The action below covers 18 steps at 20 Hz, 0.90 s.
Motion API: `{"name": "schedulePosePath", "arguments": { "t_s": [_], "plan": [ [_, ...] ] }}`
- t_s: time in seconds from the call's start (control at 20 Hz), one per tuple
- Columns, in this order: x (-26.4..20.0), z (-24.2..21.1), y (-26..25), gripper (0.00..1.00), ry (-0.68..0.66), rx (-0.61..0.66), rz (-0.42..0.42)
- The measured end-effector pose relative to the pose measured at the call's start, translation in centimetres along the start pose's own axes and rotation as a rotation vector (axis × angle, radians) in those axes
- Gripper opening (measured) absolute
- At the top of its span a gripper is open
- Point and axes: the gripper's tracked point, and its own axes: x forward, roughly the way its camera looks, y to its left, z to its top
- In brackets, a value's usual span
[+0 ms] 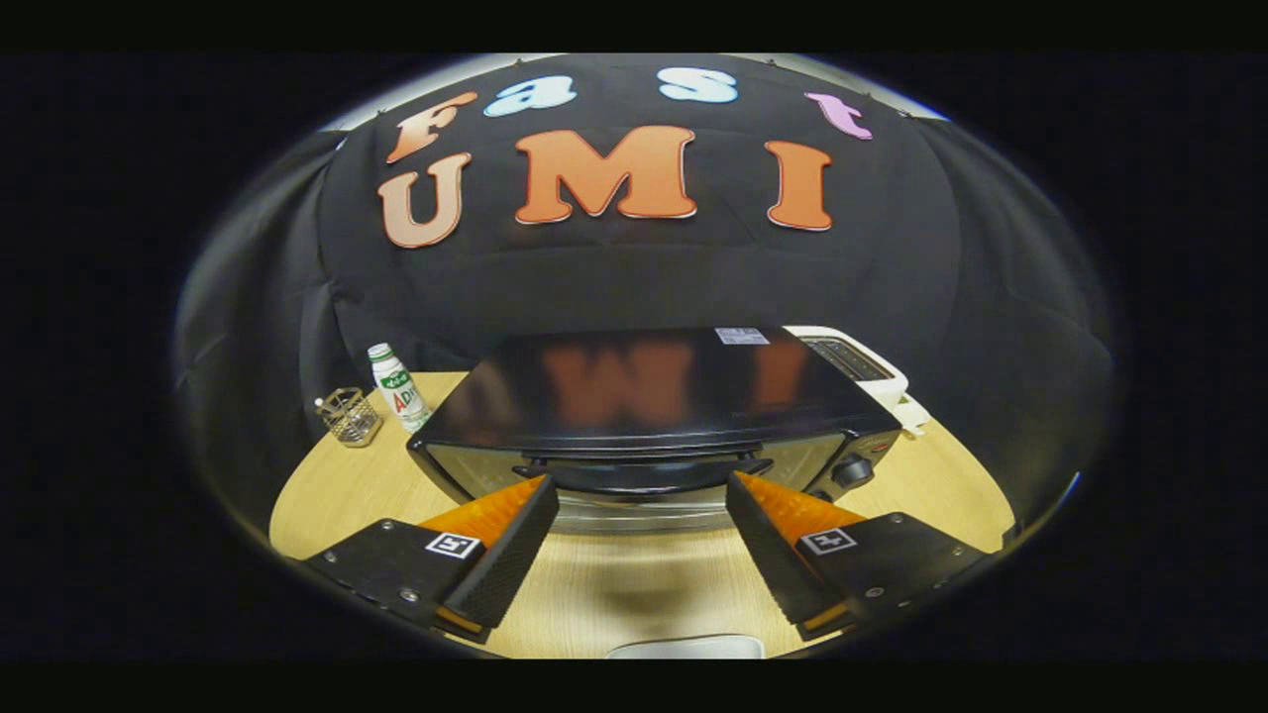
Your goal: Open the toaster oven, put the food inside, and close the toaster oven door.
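Gripper (642,500) fingers spread wide with nothing held, tips near the handle (642,469) of the toaster oven (654,416) (door closed), which sits just ahead on the wooden surface (327,490). Far left stand a white bottle (398,386) and wire basket (349,416); a white toaster (862,364) sits behind the oven, right.

Jaws apart, toaster oven (654,416) ahead, door seemingly closed.

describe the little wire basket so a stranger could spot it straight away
Start at the black toaster oven just beyond the open hand-held gripper on the wooden table. Beside its far corner stands a white bottle with a green cap. Next to that sits the wire basket: low, see-through metal mesh, unlike the solid bottle.
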Motion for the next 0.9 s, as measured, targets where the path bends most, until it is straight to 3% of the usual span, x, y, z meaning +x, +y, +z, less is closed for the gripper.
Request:
{"name": "schedulePosePath", "arguments": {
  "t_s": [0.4,0.9],
  "plan": [
    [-3.0,3.8,0.1,1.00,-0.042,0.015,0.010],
    [-12.0,13.3,-1.3,1.00,-0.194,0.024,0.015]
  ]
}}
